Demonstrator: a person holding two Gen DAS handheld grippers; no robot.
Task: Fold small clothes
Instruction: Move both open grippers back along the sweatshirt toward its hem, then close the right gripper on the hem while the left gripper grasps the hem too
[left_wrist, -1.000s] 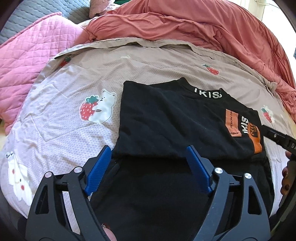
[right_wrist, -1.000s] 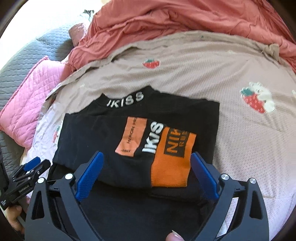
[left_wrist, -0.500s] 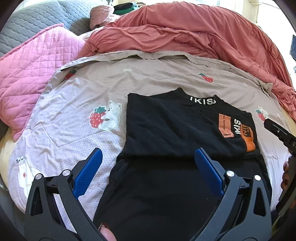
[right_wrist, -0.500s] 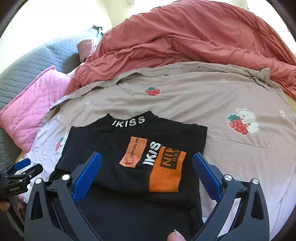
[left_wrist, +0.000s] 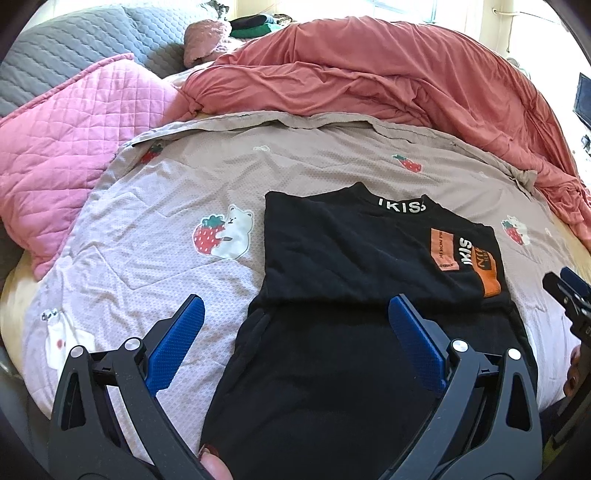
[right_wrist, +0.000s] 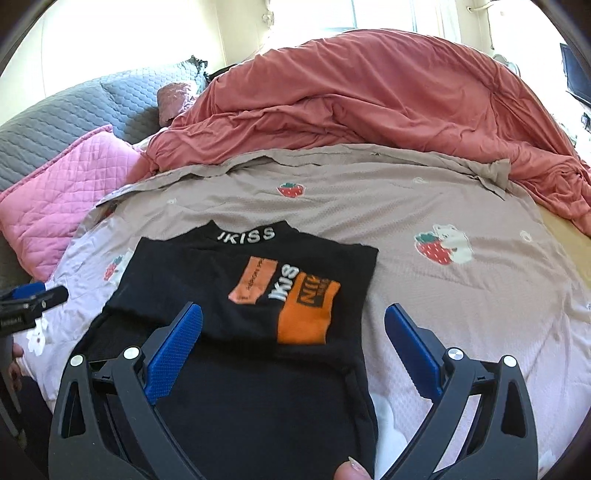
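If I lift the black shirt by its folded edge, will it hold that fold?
Probably not. The black shirt lies limp with soft, rumpled edges, so it would likely droop and unfold. It looks thin and light, and may drag on the textured bedspread rather than slide.

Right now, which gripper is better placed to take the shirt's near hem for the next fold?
Probably left: the left gripper is open squarely over the black shirt; the right gripper straddles its edge.

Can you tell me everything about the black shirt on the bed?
The black shirt is soft knit cloth with white letters on its collar and an orange patch with lettering. It is partly folded: the top part lies doubled over the lower part, which spreads toward the cameras. It lies flat on the strawberry-and-bear sheet. Both grippers' blue fingers hang open above it, gripping nothing.
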